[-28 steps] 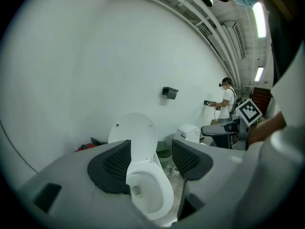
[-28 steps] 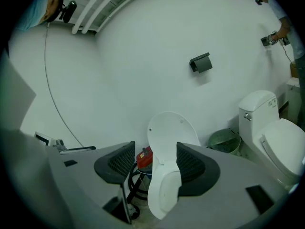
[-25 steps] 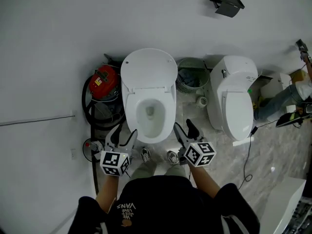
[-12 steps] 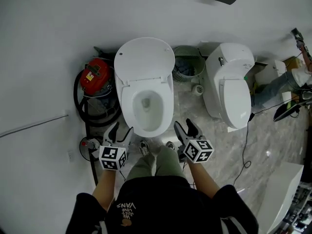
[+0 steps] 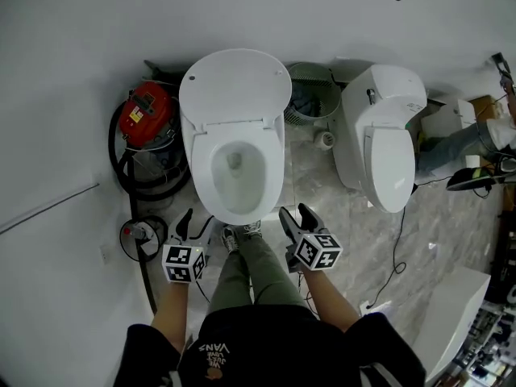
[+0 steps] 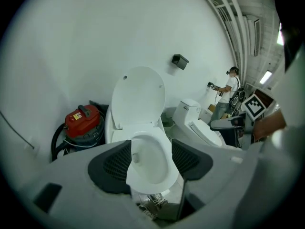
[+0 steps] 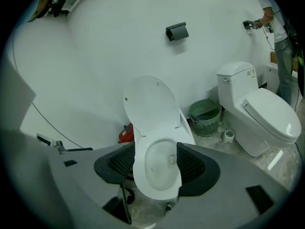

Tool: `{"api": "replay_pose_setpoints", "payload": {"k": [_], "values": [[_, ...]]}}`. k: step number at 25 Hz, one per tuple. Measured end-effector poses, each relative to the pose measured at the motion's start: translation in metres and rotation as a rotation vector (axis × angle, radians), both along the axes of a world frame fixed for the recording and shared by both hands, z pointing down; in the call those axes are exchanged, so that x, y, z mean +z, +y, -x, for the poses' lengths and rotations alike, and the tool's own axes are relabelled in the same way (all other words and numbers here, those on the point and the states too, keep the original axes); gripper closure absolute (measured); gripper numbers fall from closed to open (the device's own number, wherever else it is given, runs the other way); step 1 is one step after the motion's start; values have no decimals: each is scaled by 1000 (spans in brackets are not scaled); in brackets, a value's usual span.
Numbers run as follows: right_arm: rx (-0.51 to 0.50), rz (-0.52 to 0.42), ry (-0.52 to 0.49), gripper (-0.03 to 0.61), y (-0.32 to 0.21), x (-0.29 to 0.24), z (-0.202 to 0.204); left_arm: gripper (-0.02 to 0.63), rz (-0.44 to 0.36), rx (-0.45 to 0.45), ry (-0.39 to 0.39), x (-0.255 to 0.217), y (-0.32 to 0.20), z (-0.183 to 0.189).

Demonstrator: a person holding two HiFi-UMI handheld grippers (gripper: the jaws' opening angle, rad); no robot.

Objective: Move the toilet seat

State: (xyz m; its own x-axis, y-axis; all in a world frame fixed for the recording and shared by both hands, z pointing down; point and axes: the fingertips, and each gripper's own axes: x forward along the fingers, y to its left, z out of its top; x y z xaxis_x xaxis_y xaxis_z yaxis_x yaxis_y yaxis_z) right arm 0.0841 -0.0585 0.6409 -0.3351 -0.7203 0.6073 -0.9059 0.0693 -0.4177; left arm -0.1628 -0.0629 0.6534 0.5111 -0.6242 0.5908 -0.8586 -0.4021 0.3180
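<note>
A white toilet (image 5: pixel 236 172) stands against the wall with its lid (image 5: pixel 234 87) raised; the seat cannot be told apart from the lid. Both grippers hover in front of the bowl's near rim, apart from it. My left gripper (image 5: pixel 196 222) is at the rim's left front, open, with nothing between its fingers. My right gripper (image 5: pixel 297 216) is at the right front, also open and empty. In the left gripper view the bowl (image 6: pixel 148 161) shows between the pads of the left gripper (image 6: pixel 151 161). In the right gripper view the bowl (image 7: pixel 159 168) lies between the pads of the right gripper (image 7: pixel 157 165).
A red vacuum (image 5: pixel 145 111) with a black hose sits left of the toilet. A green basket (image 5: pixel 310 95) and a paper roll (image 5: pixel 326 140) stand to its right, then a second toilet (image 5: pixel 387 143) with its lid down. A person (image 7: pixel 274 23) works at the far right.
The person has stepped toward the toilet, one leg forward; the toilet now looks larger and nearer. Both grippers stay open and have kept their spacing.
</note>
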Motion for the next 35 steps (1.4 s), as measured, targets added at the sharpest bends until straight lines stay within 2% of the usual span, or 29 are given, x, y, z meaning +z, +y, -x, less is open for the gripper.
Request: {"api": "replay_pose_setpoints", "payload": {"k": [12, 18, 25, 29, 35], "values": [[-54, 131, -12, 298, -25, 91, -4, 349, 79, -33, -24, 77, -20, -13], [-33, 224, -19, 289, -23, 147, -13, 330, 171, -107, -20, 123, -15, -13], [-69, 330, -26, 261, -16, 206, -13, 316, 291, -185, 22, 178, -3, -8], [-45, 387, -46, 240, -11, 233, -18, 286, 345, -192, 29, 204, 3, -8], [12, 463, -77, 232, 3, 267, -24, 226, 460, -241, 92, 240, 15, -11]]}}
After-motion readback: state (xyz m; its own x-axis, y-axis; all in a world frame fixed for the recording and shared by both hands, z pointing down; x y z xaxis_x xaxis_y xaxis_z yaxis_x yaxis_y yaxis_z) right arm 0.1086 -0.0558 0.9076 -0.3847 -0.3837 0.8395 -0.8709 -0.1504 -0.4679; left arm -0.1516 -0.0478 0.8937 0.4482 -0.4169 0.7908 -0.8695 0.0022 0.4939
